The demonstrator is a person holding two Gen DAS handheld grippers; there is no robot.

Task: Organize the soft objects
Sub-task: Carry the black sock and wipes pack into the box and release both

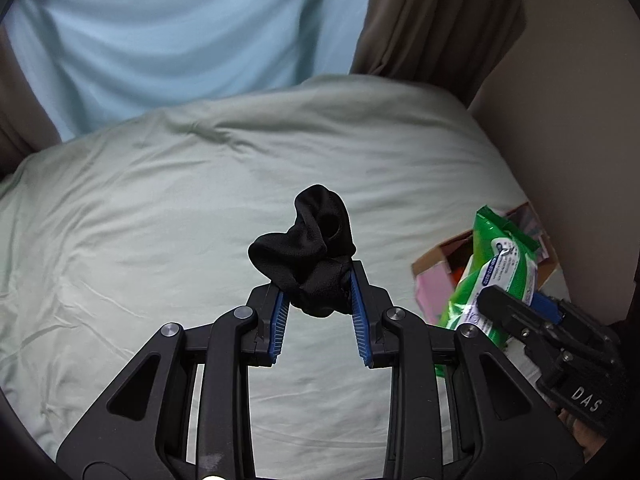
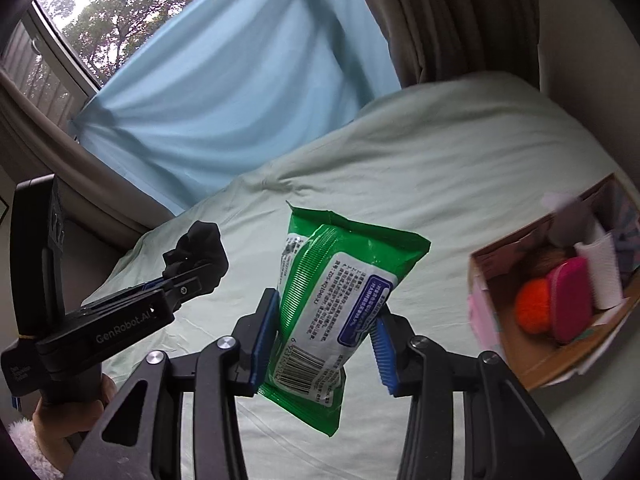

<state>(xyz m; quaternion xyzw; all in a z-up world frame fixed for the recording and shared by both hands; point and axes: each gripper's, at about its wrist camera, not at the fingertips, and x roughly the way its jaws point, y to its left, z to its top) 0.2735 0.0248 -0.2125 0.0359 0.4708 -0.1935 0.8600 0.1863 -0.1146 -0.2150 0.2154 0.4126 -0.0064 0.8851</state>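
Your 2 wrist fisheyes look forward along their fingers, close above the bed [image 1: 160,208], each catching the cardboard box [image 2: 516,356] at frame right.

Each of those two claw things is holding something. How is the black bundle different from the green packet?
The black cloth bundle is plain, matte and crumpled into a lump; the green wipes packet is glossy plastic with printed text and a barcode. The bundle looks smaller, bunched at the tips of the left gripper; the packet is longer and hangs below the jaws of the right gripper. Both are soft, clamped between blue pads and held above the pale green bedsheet.
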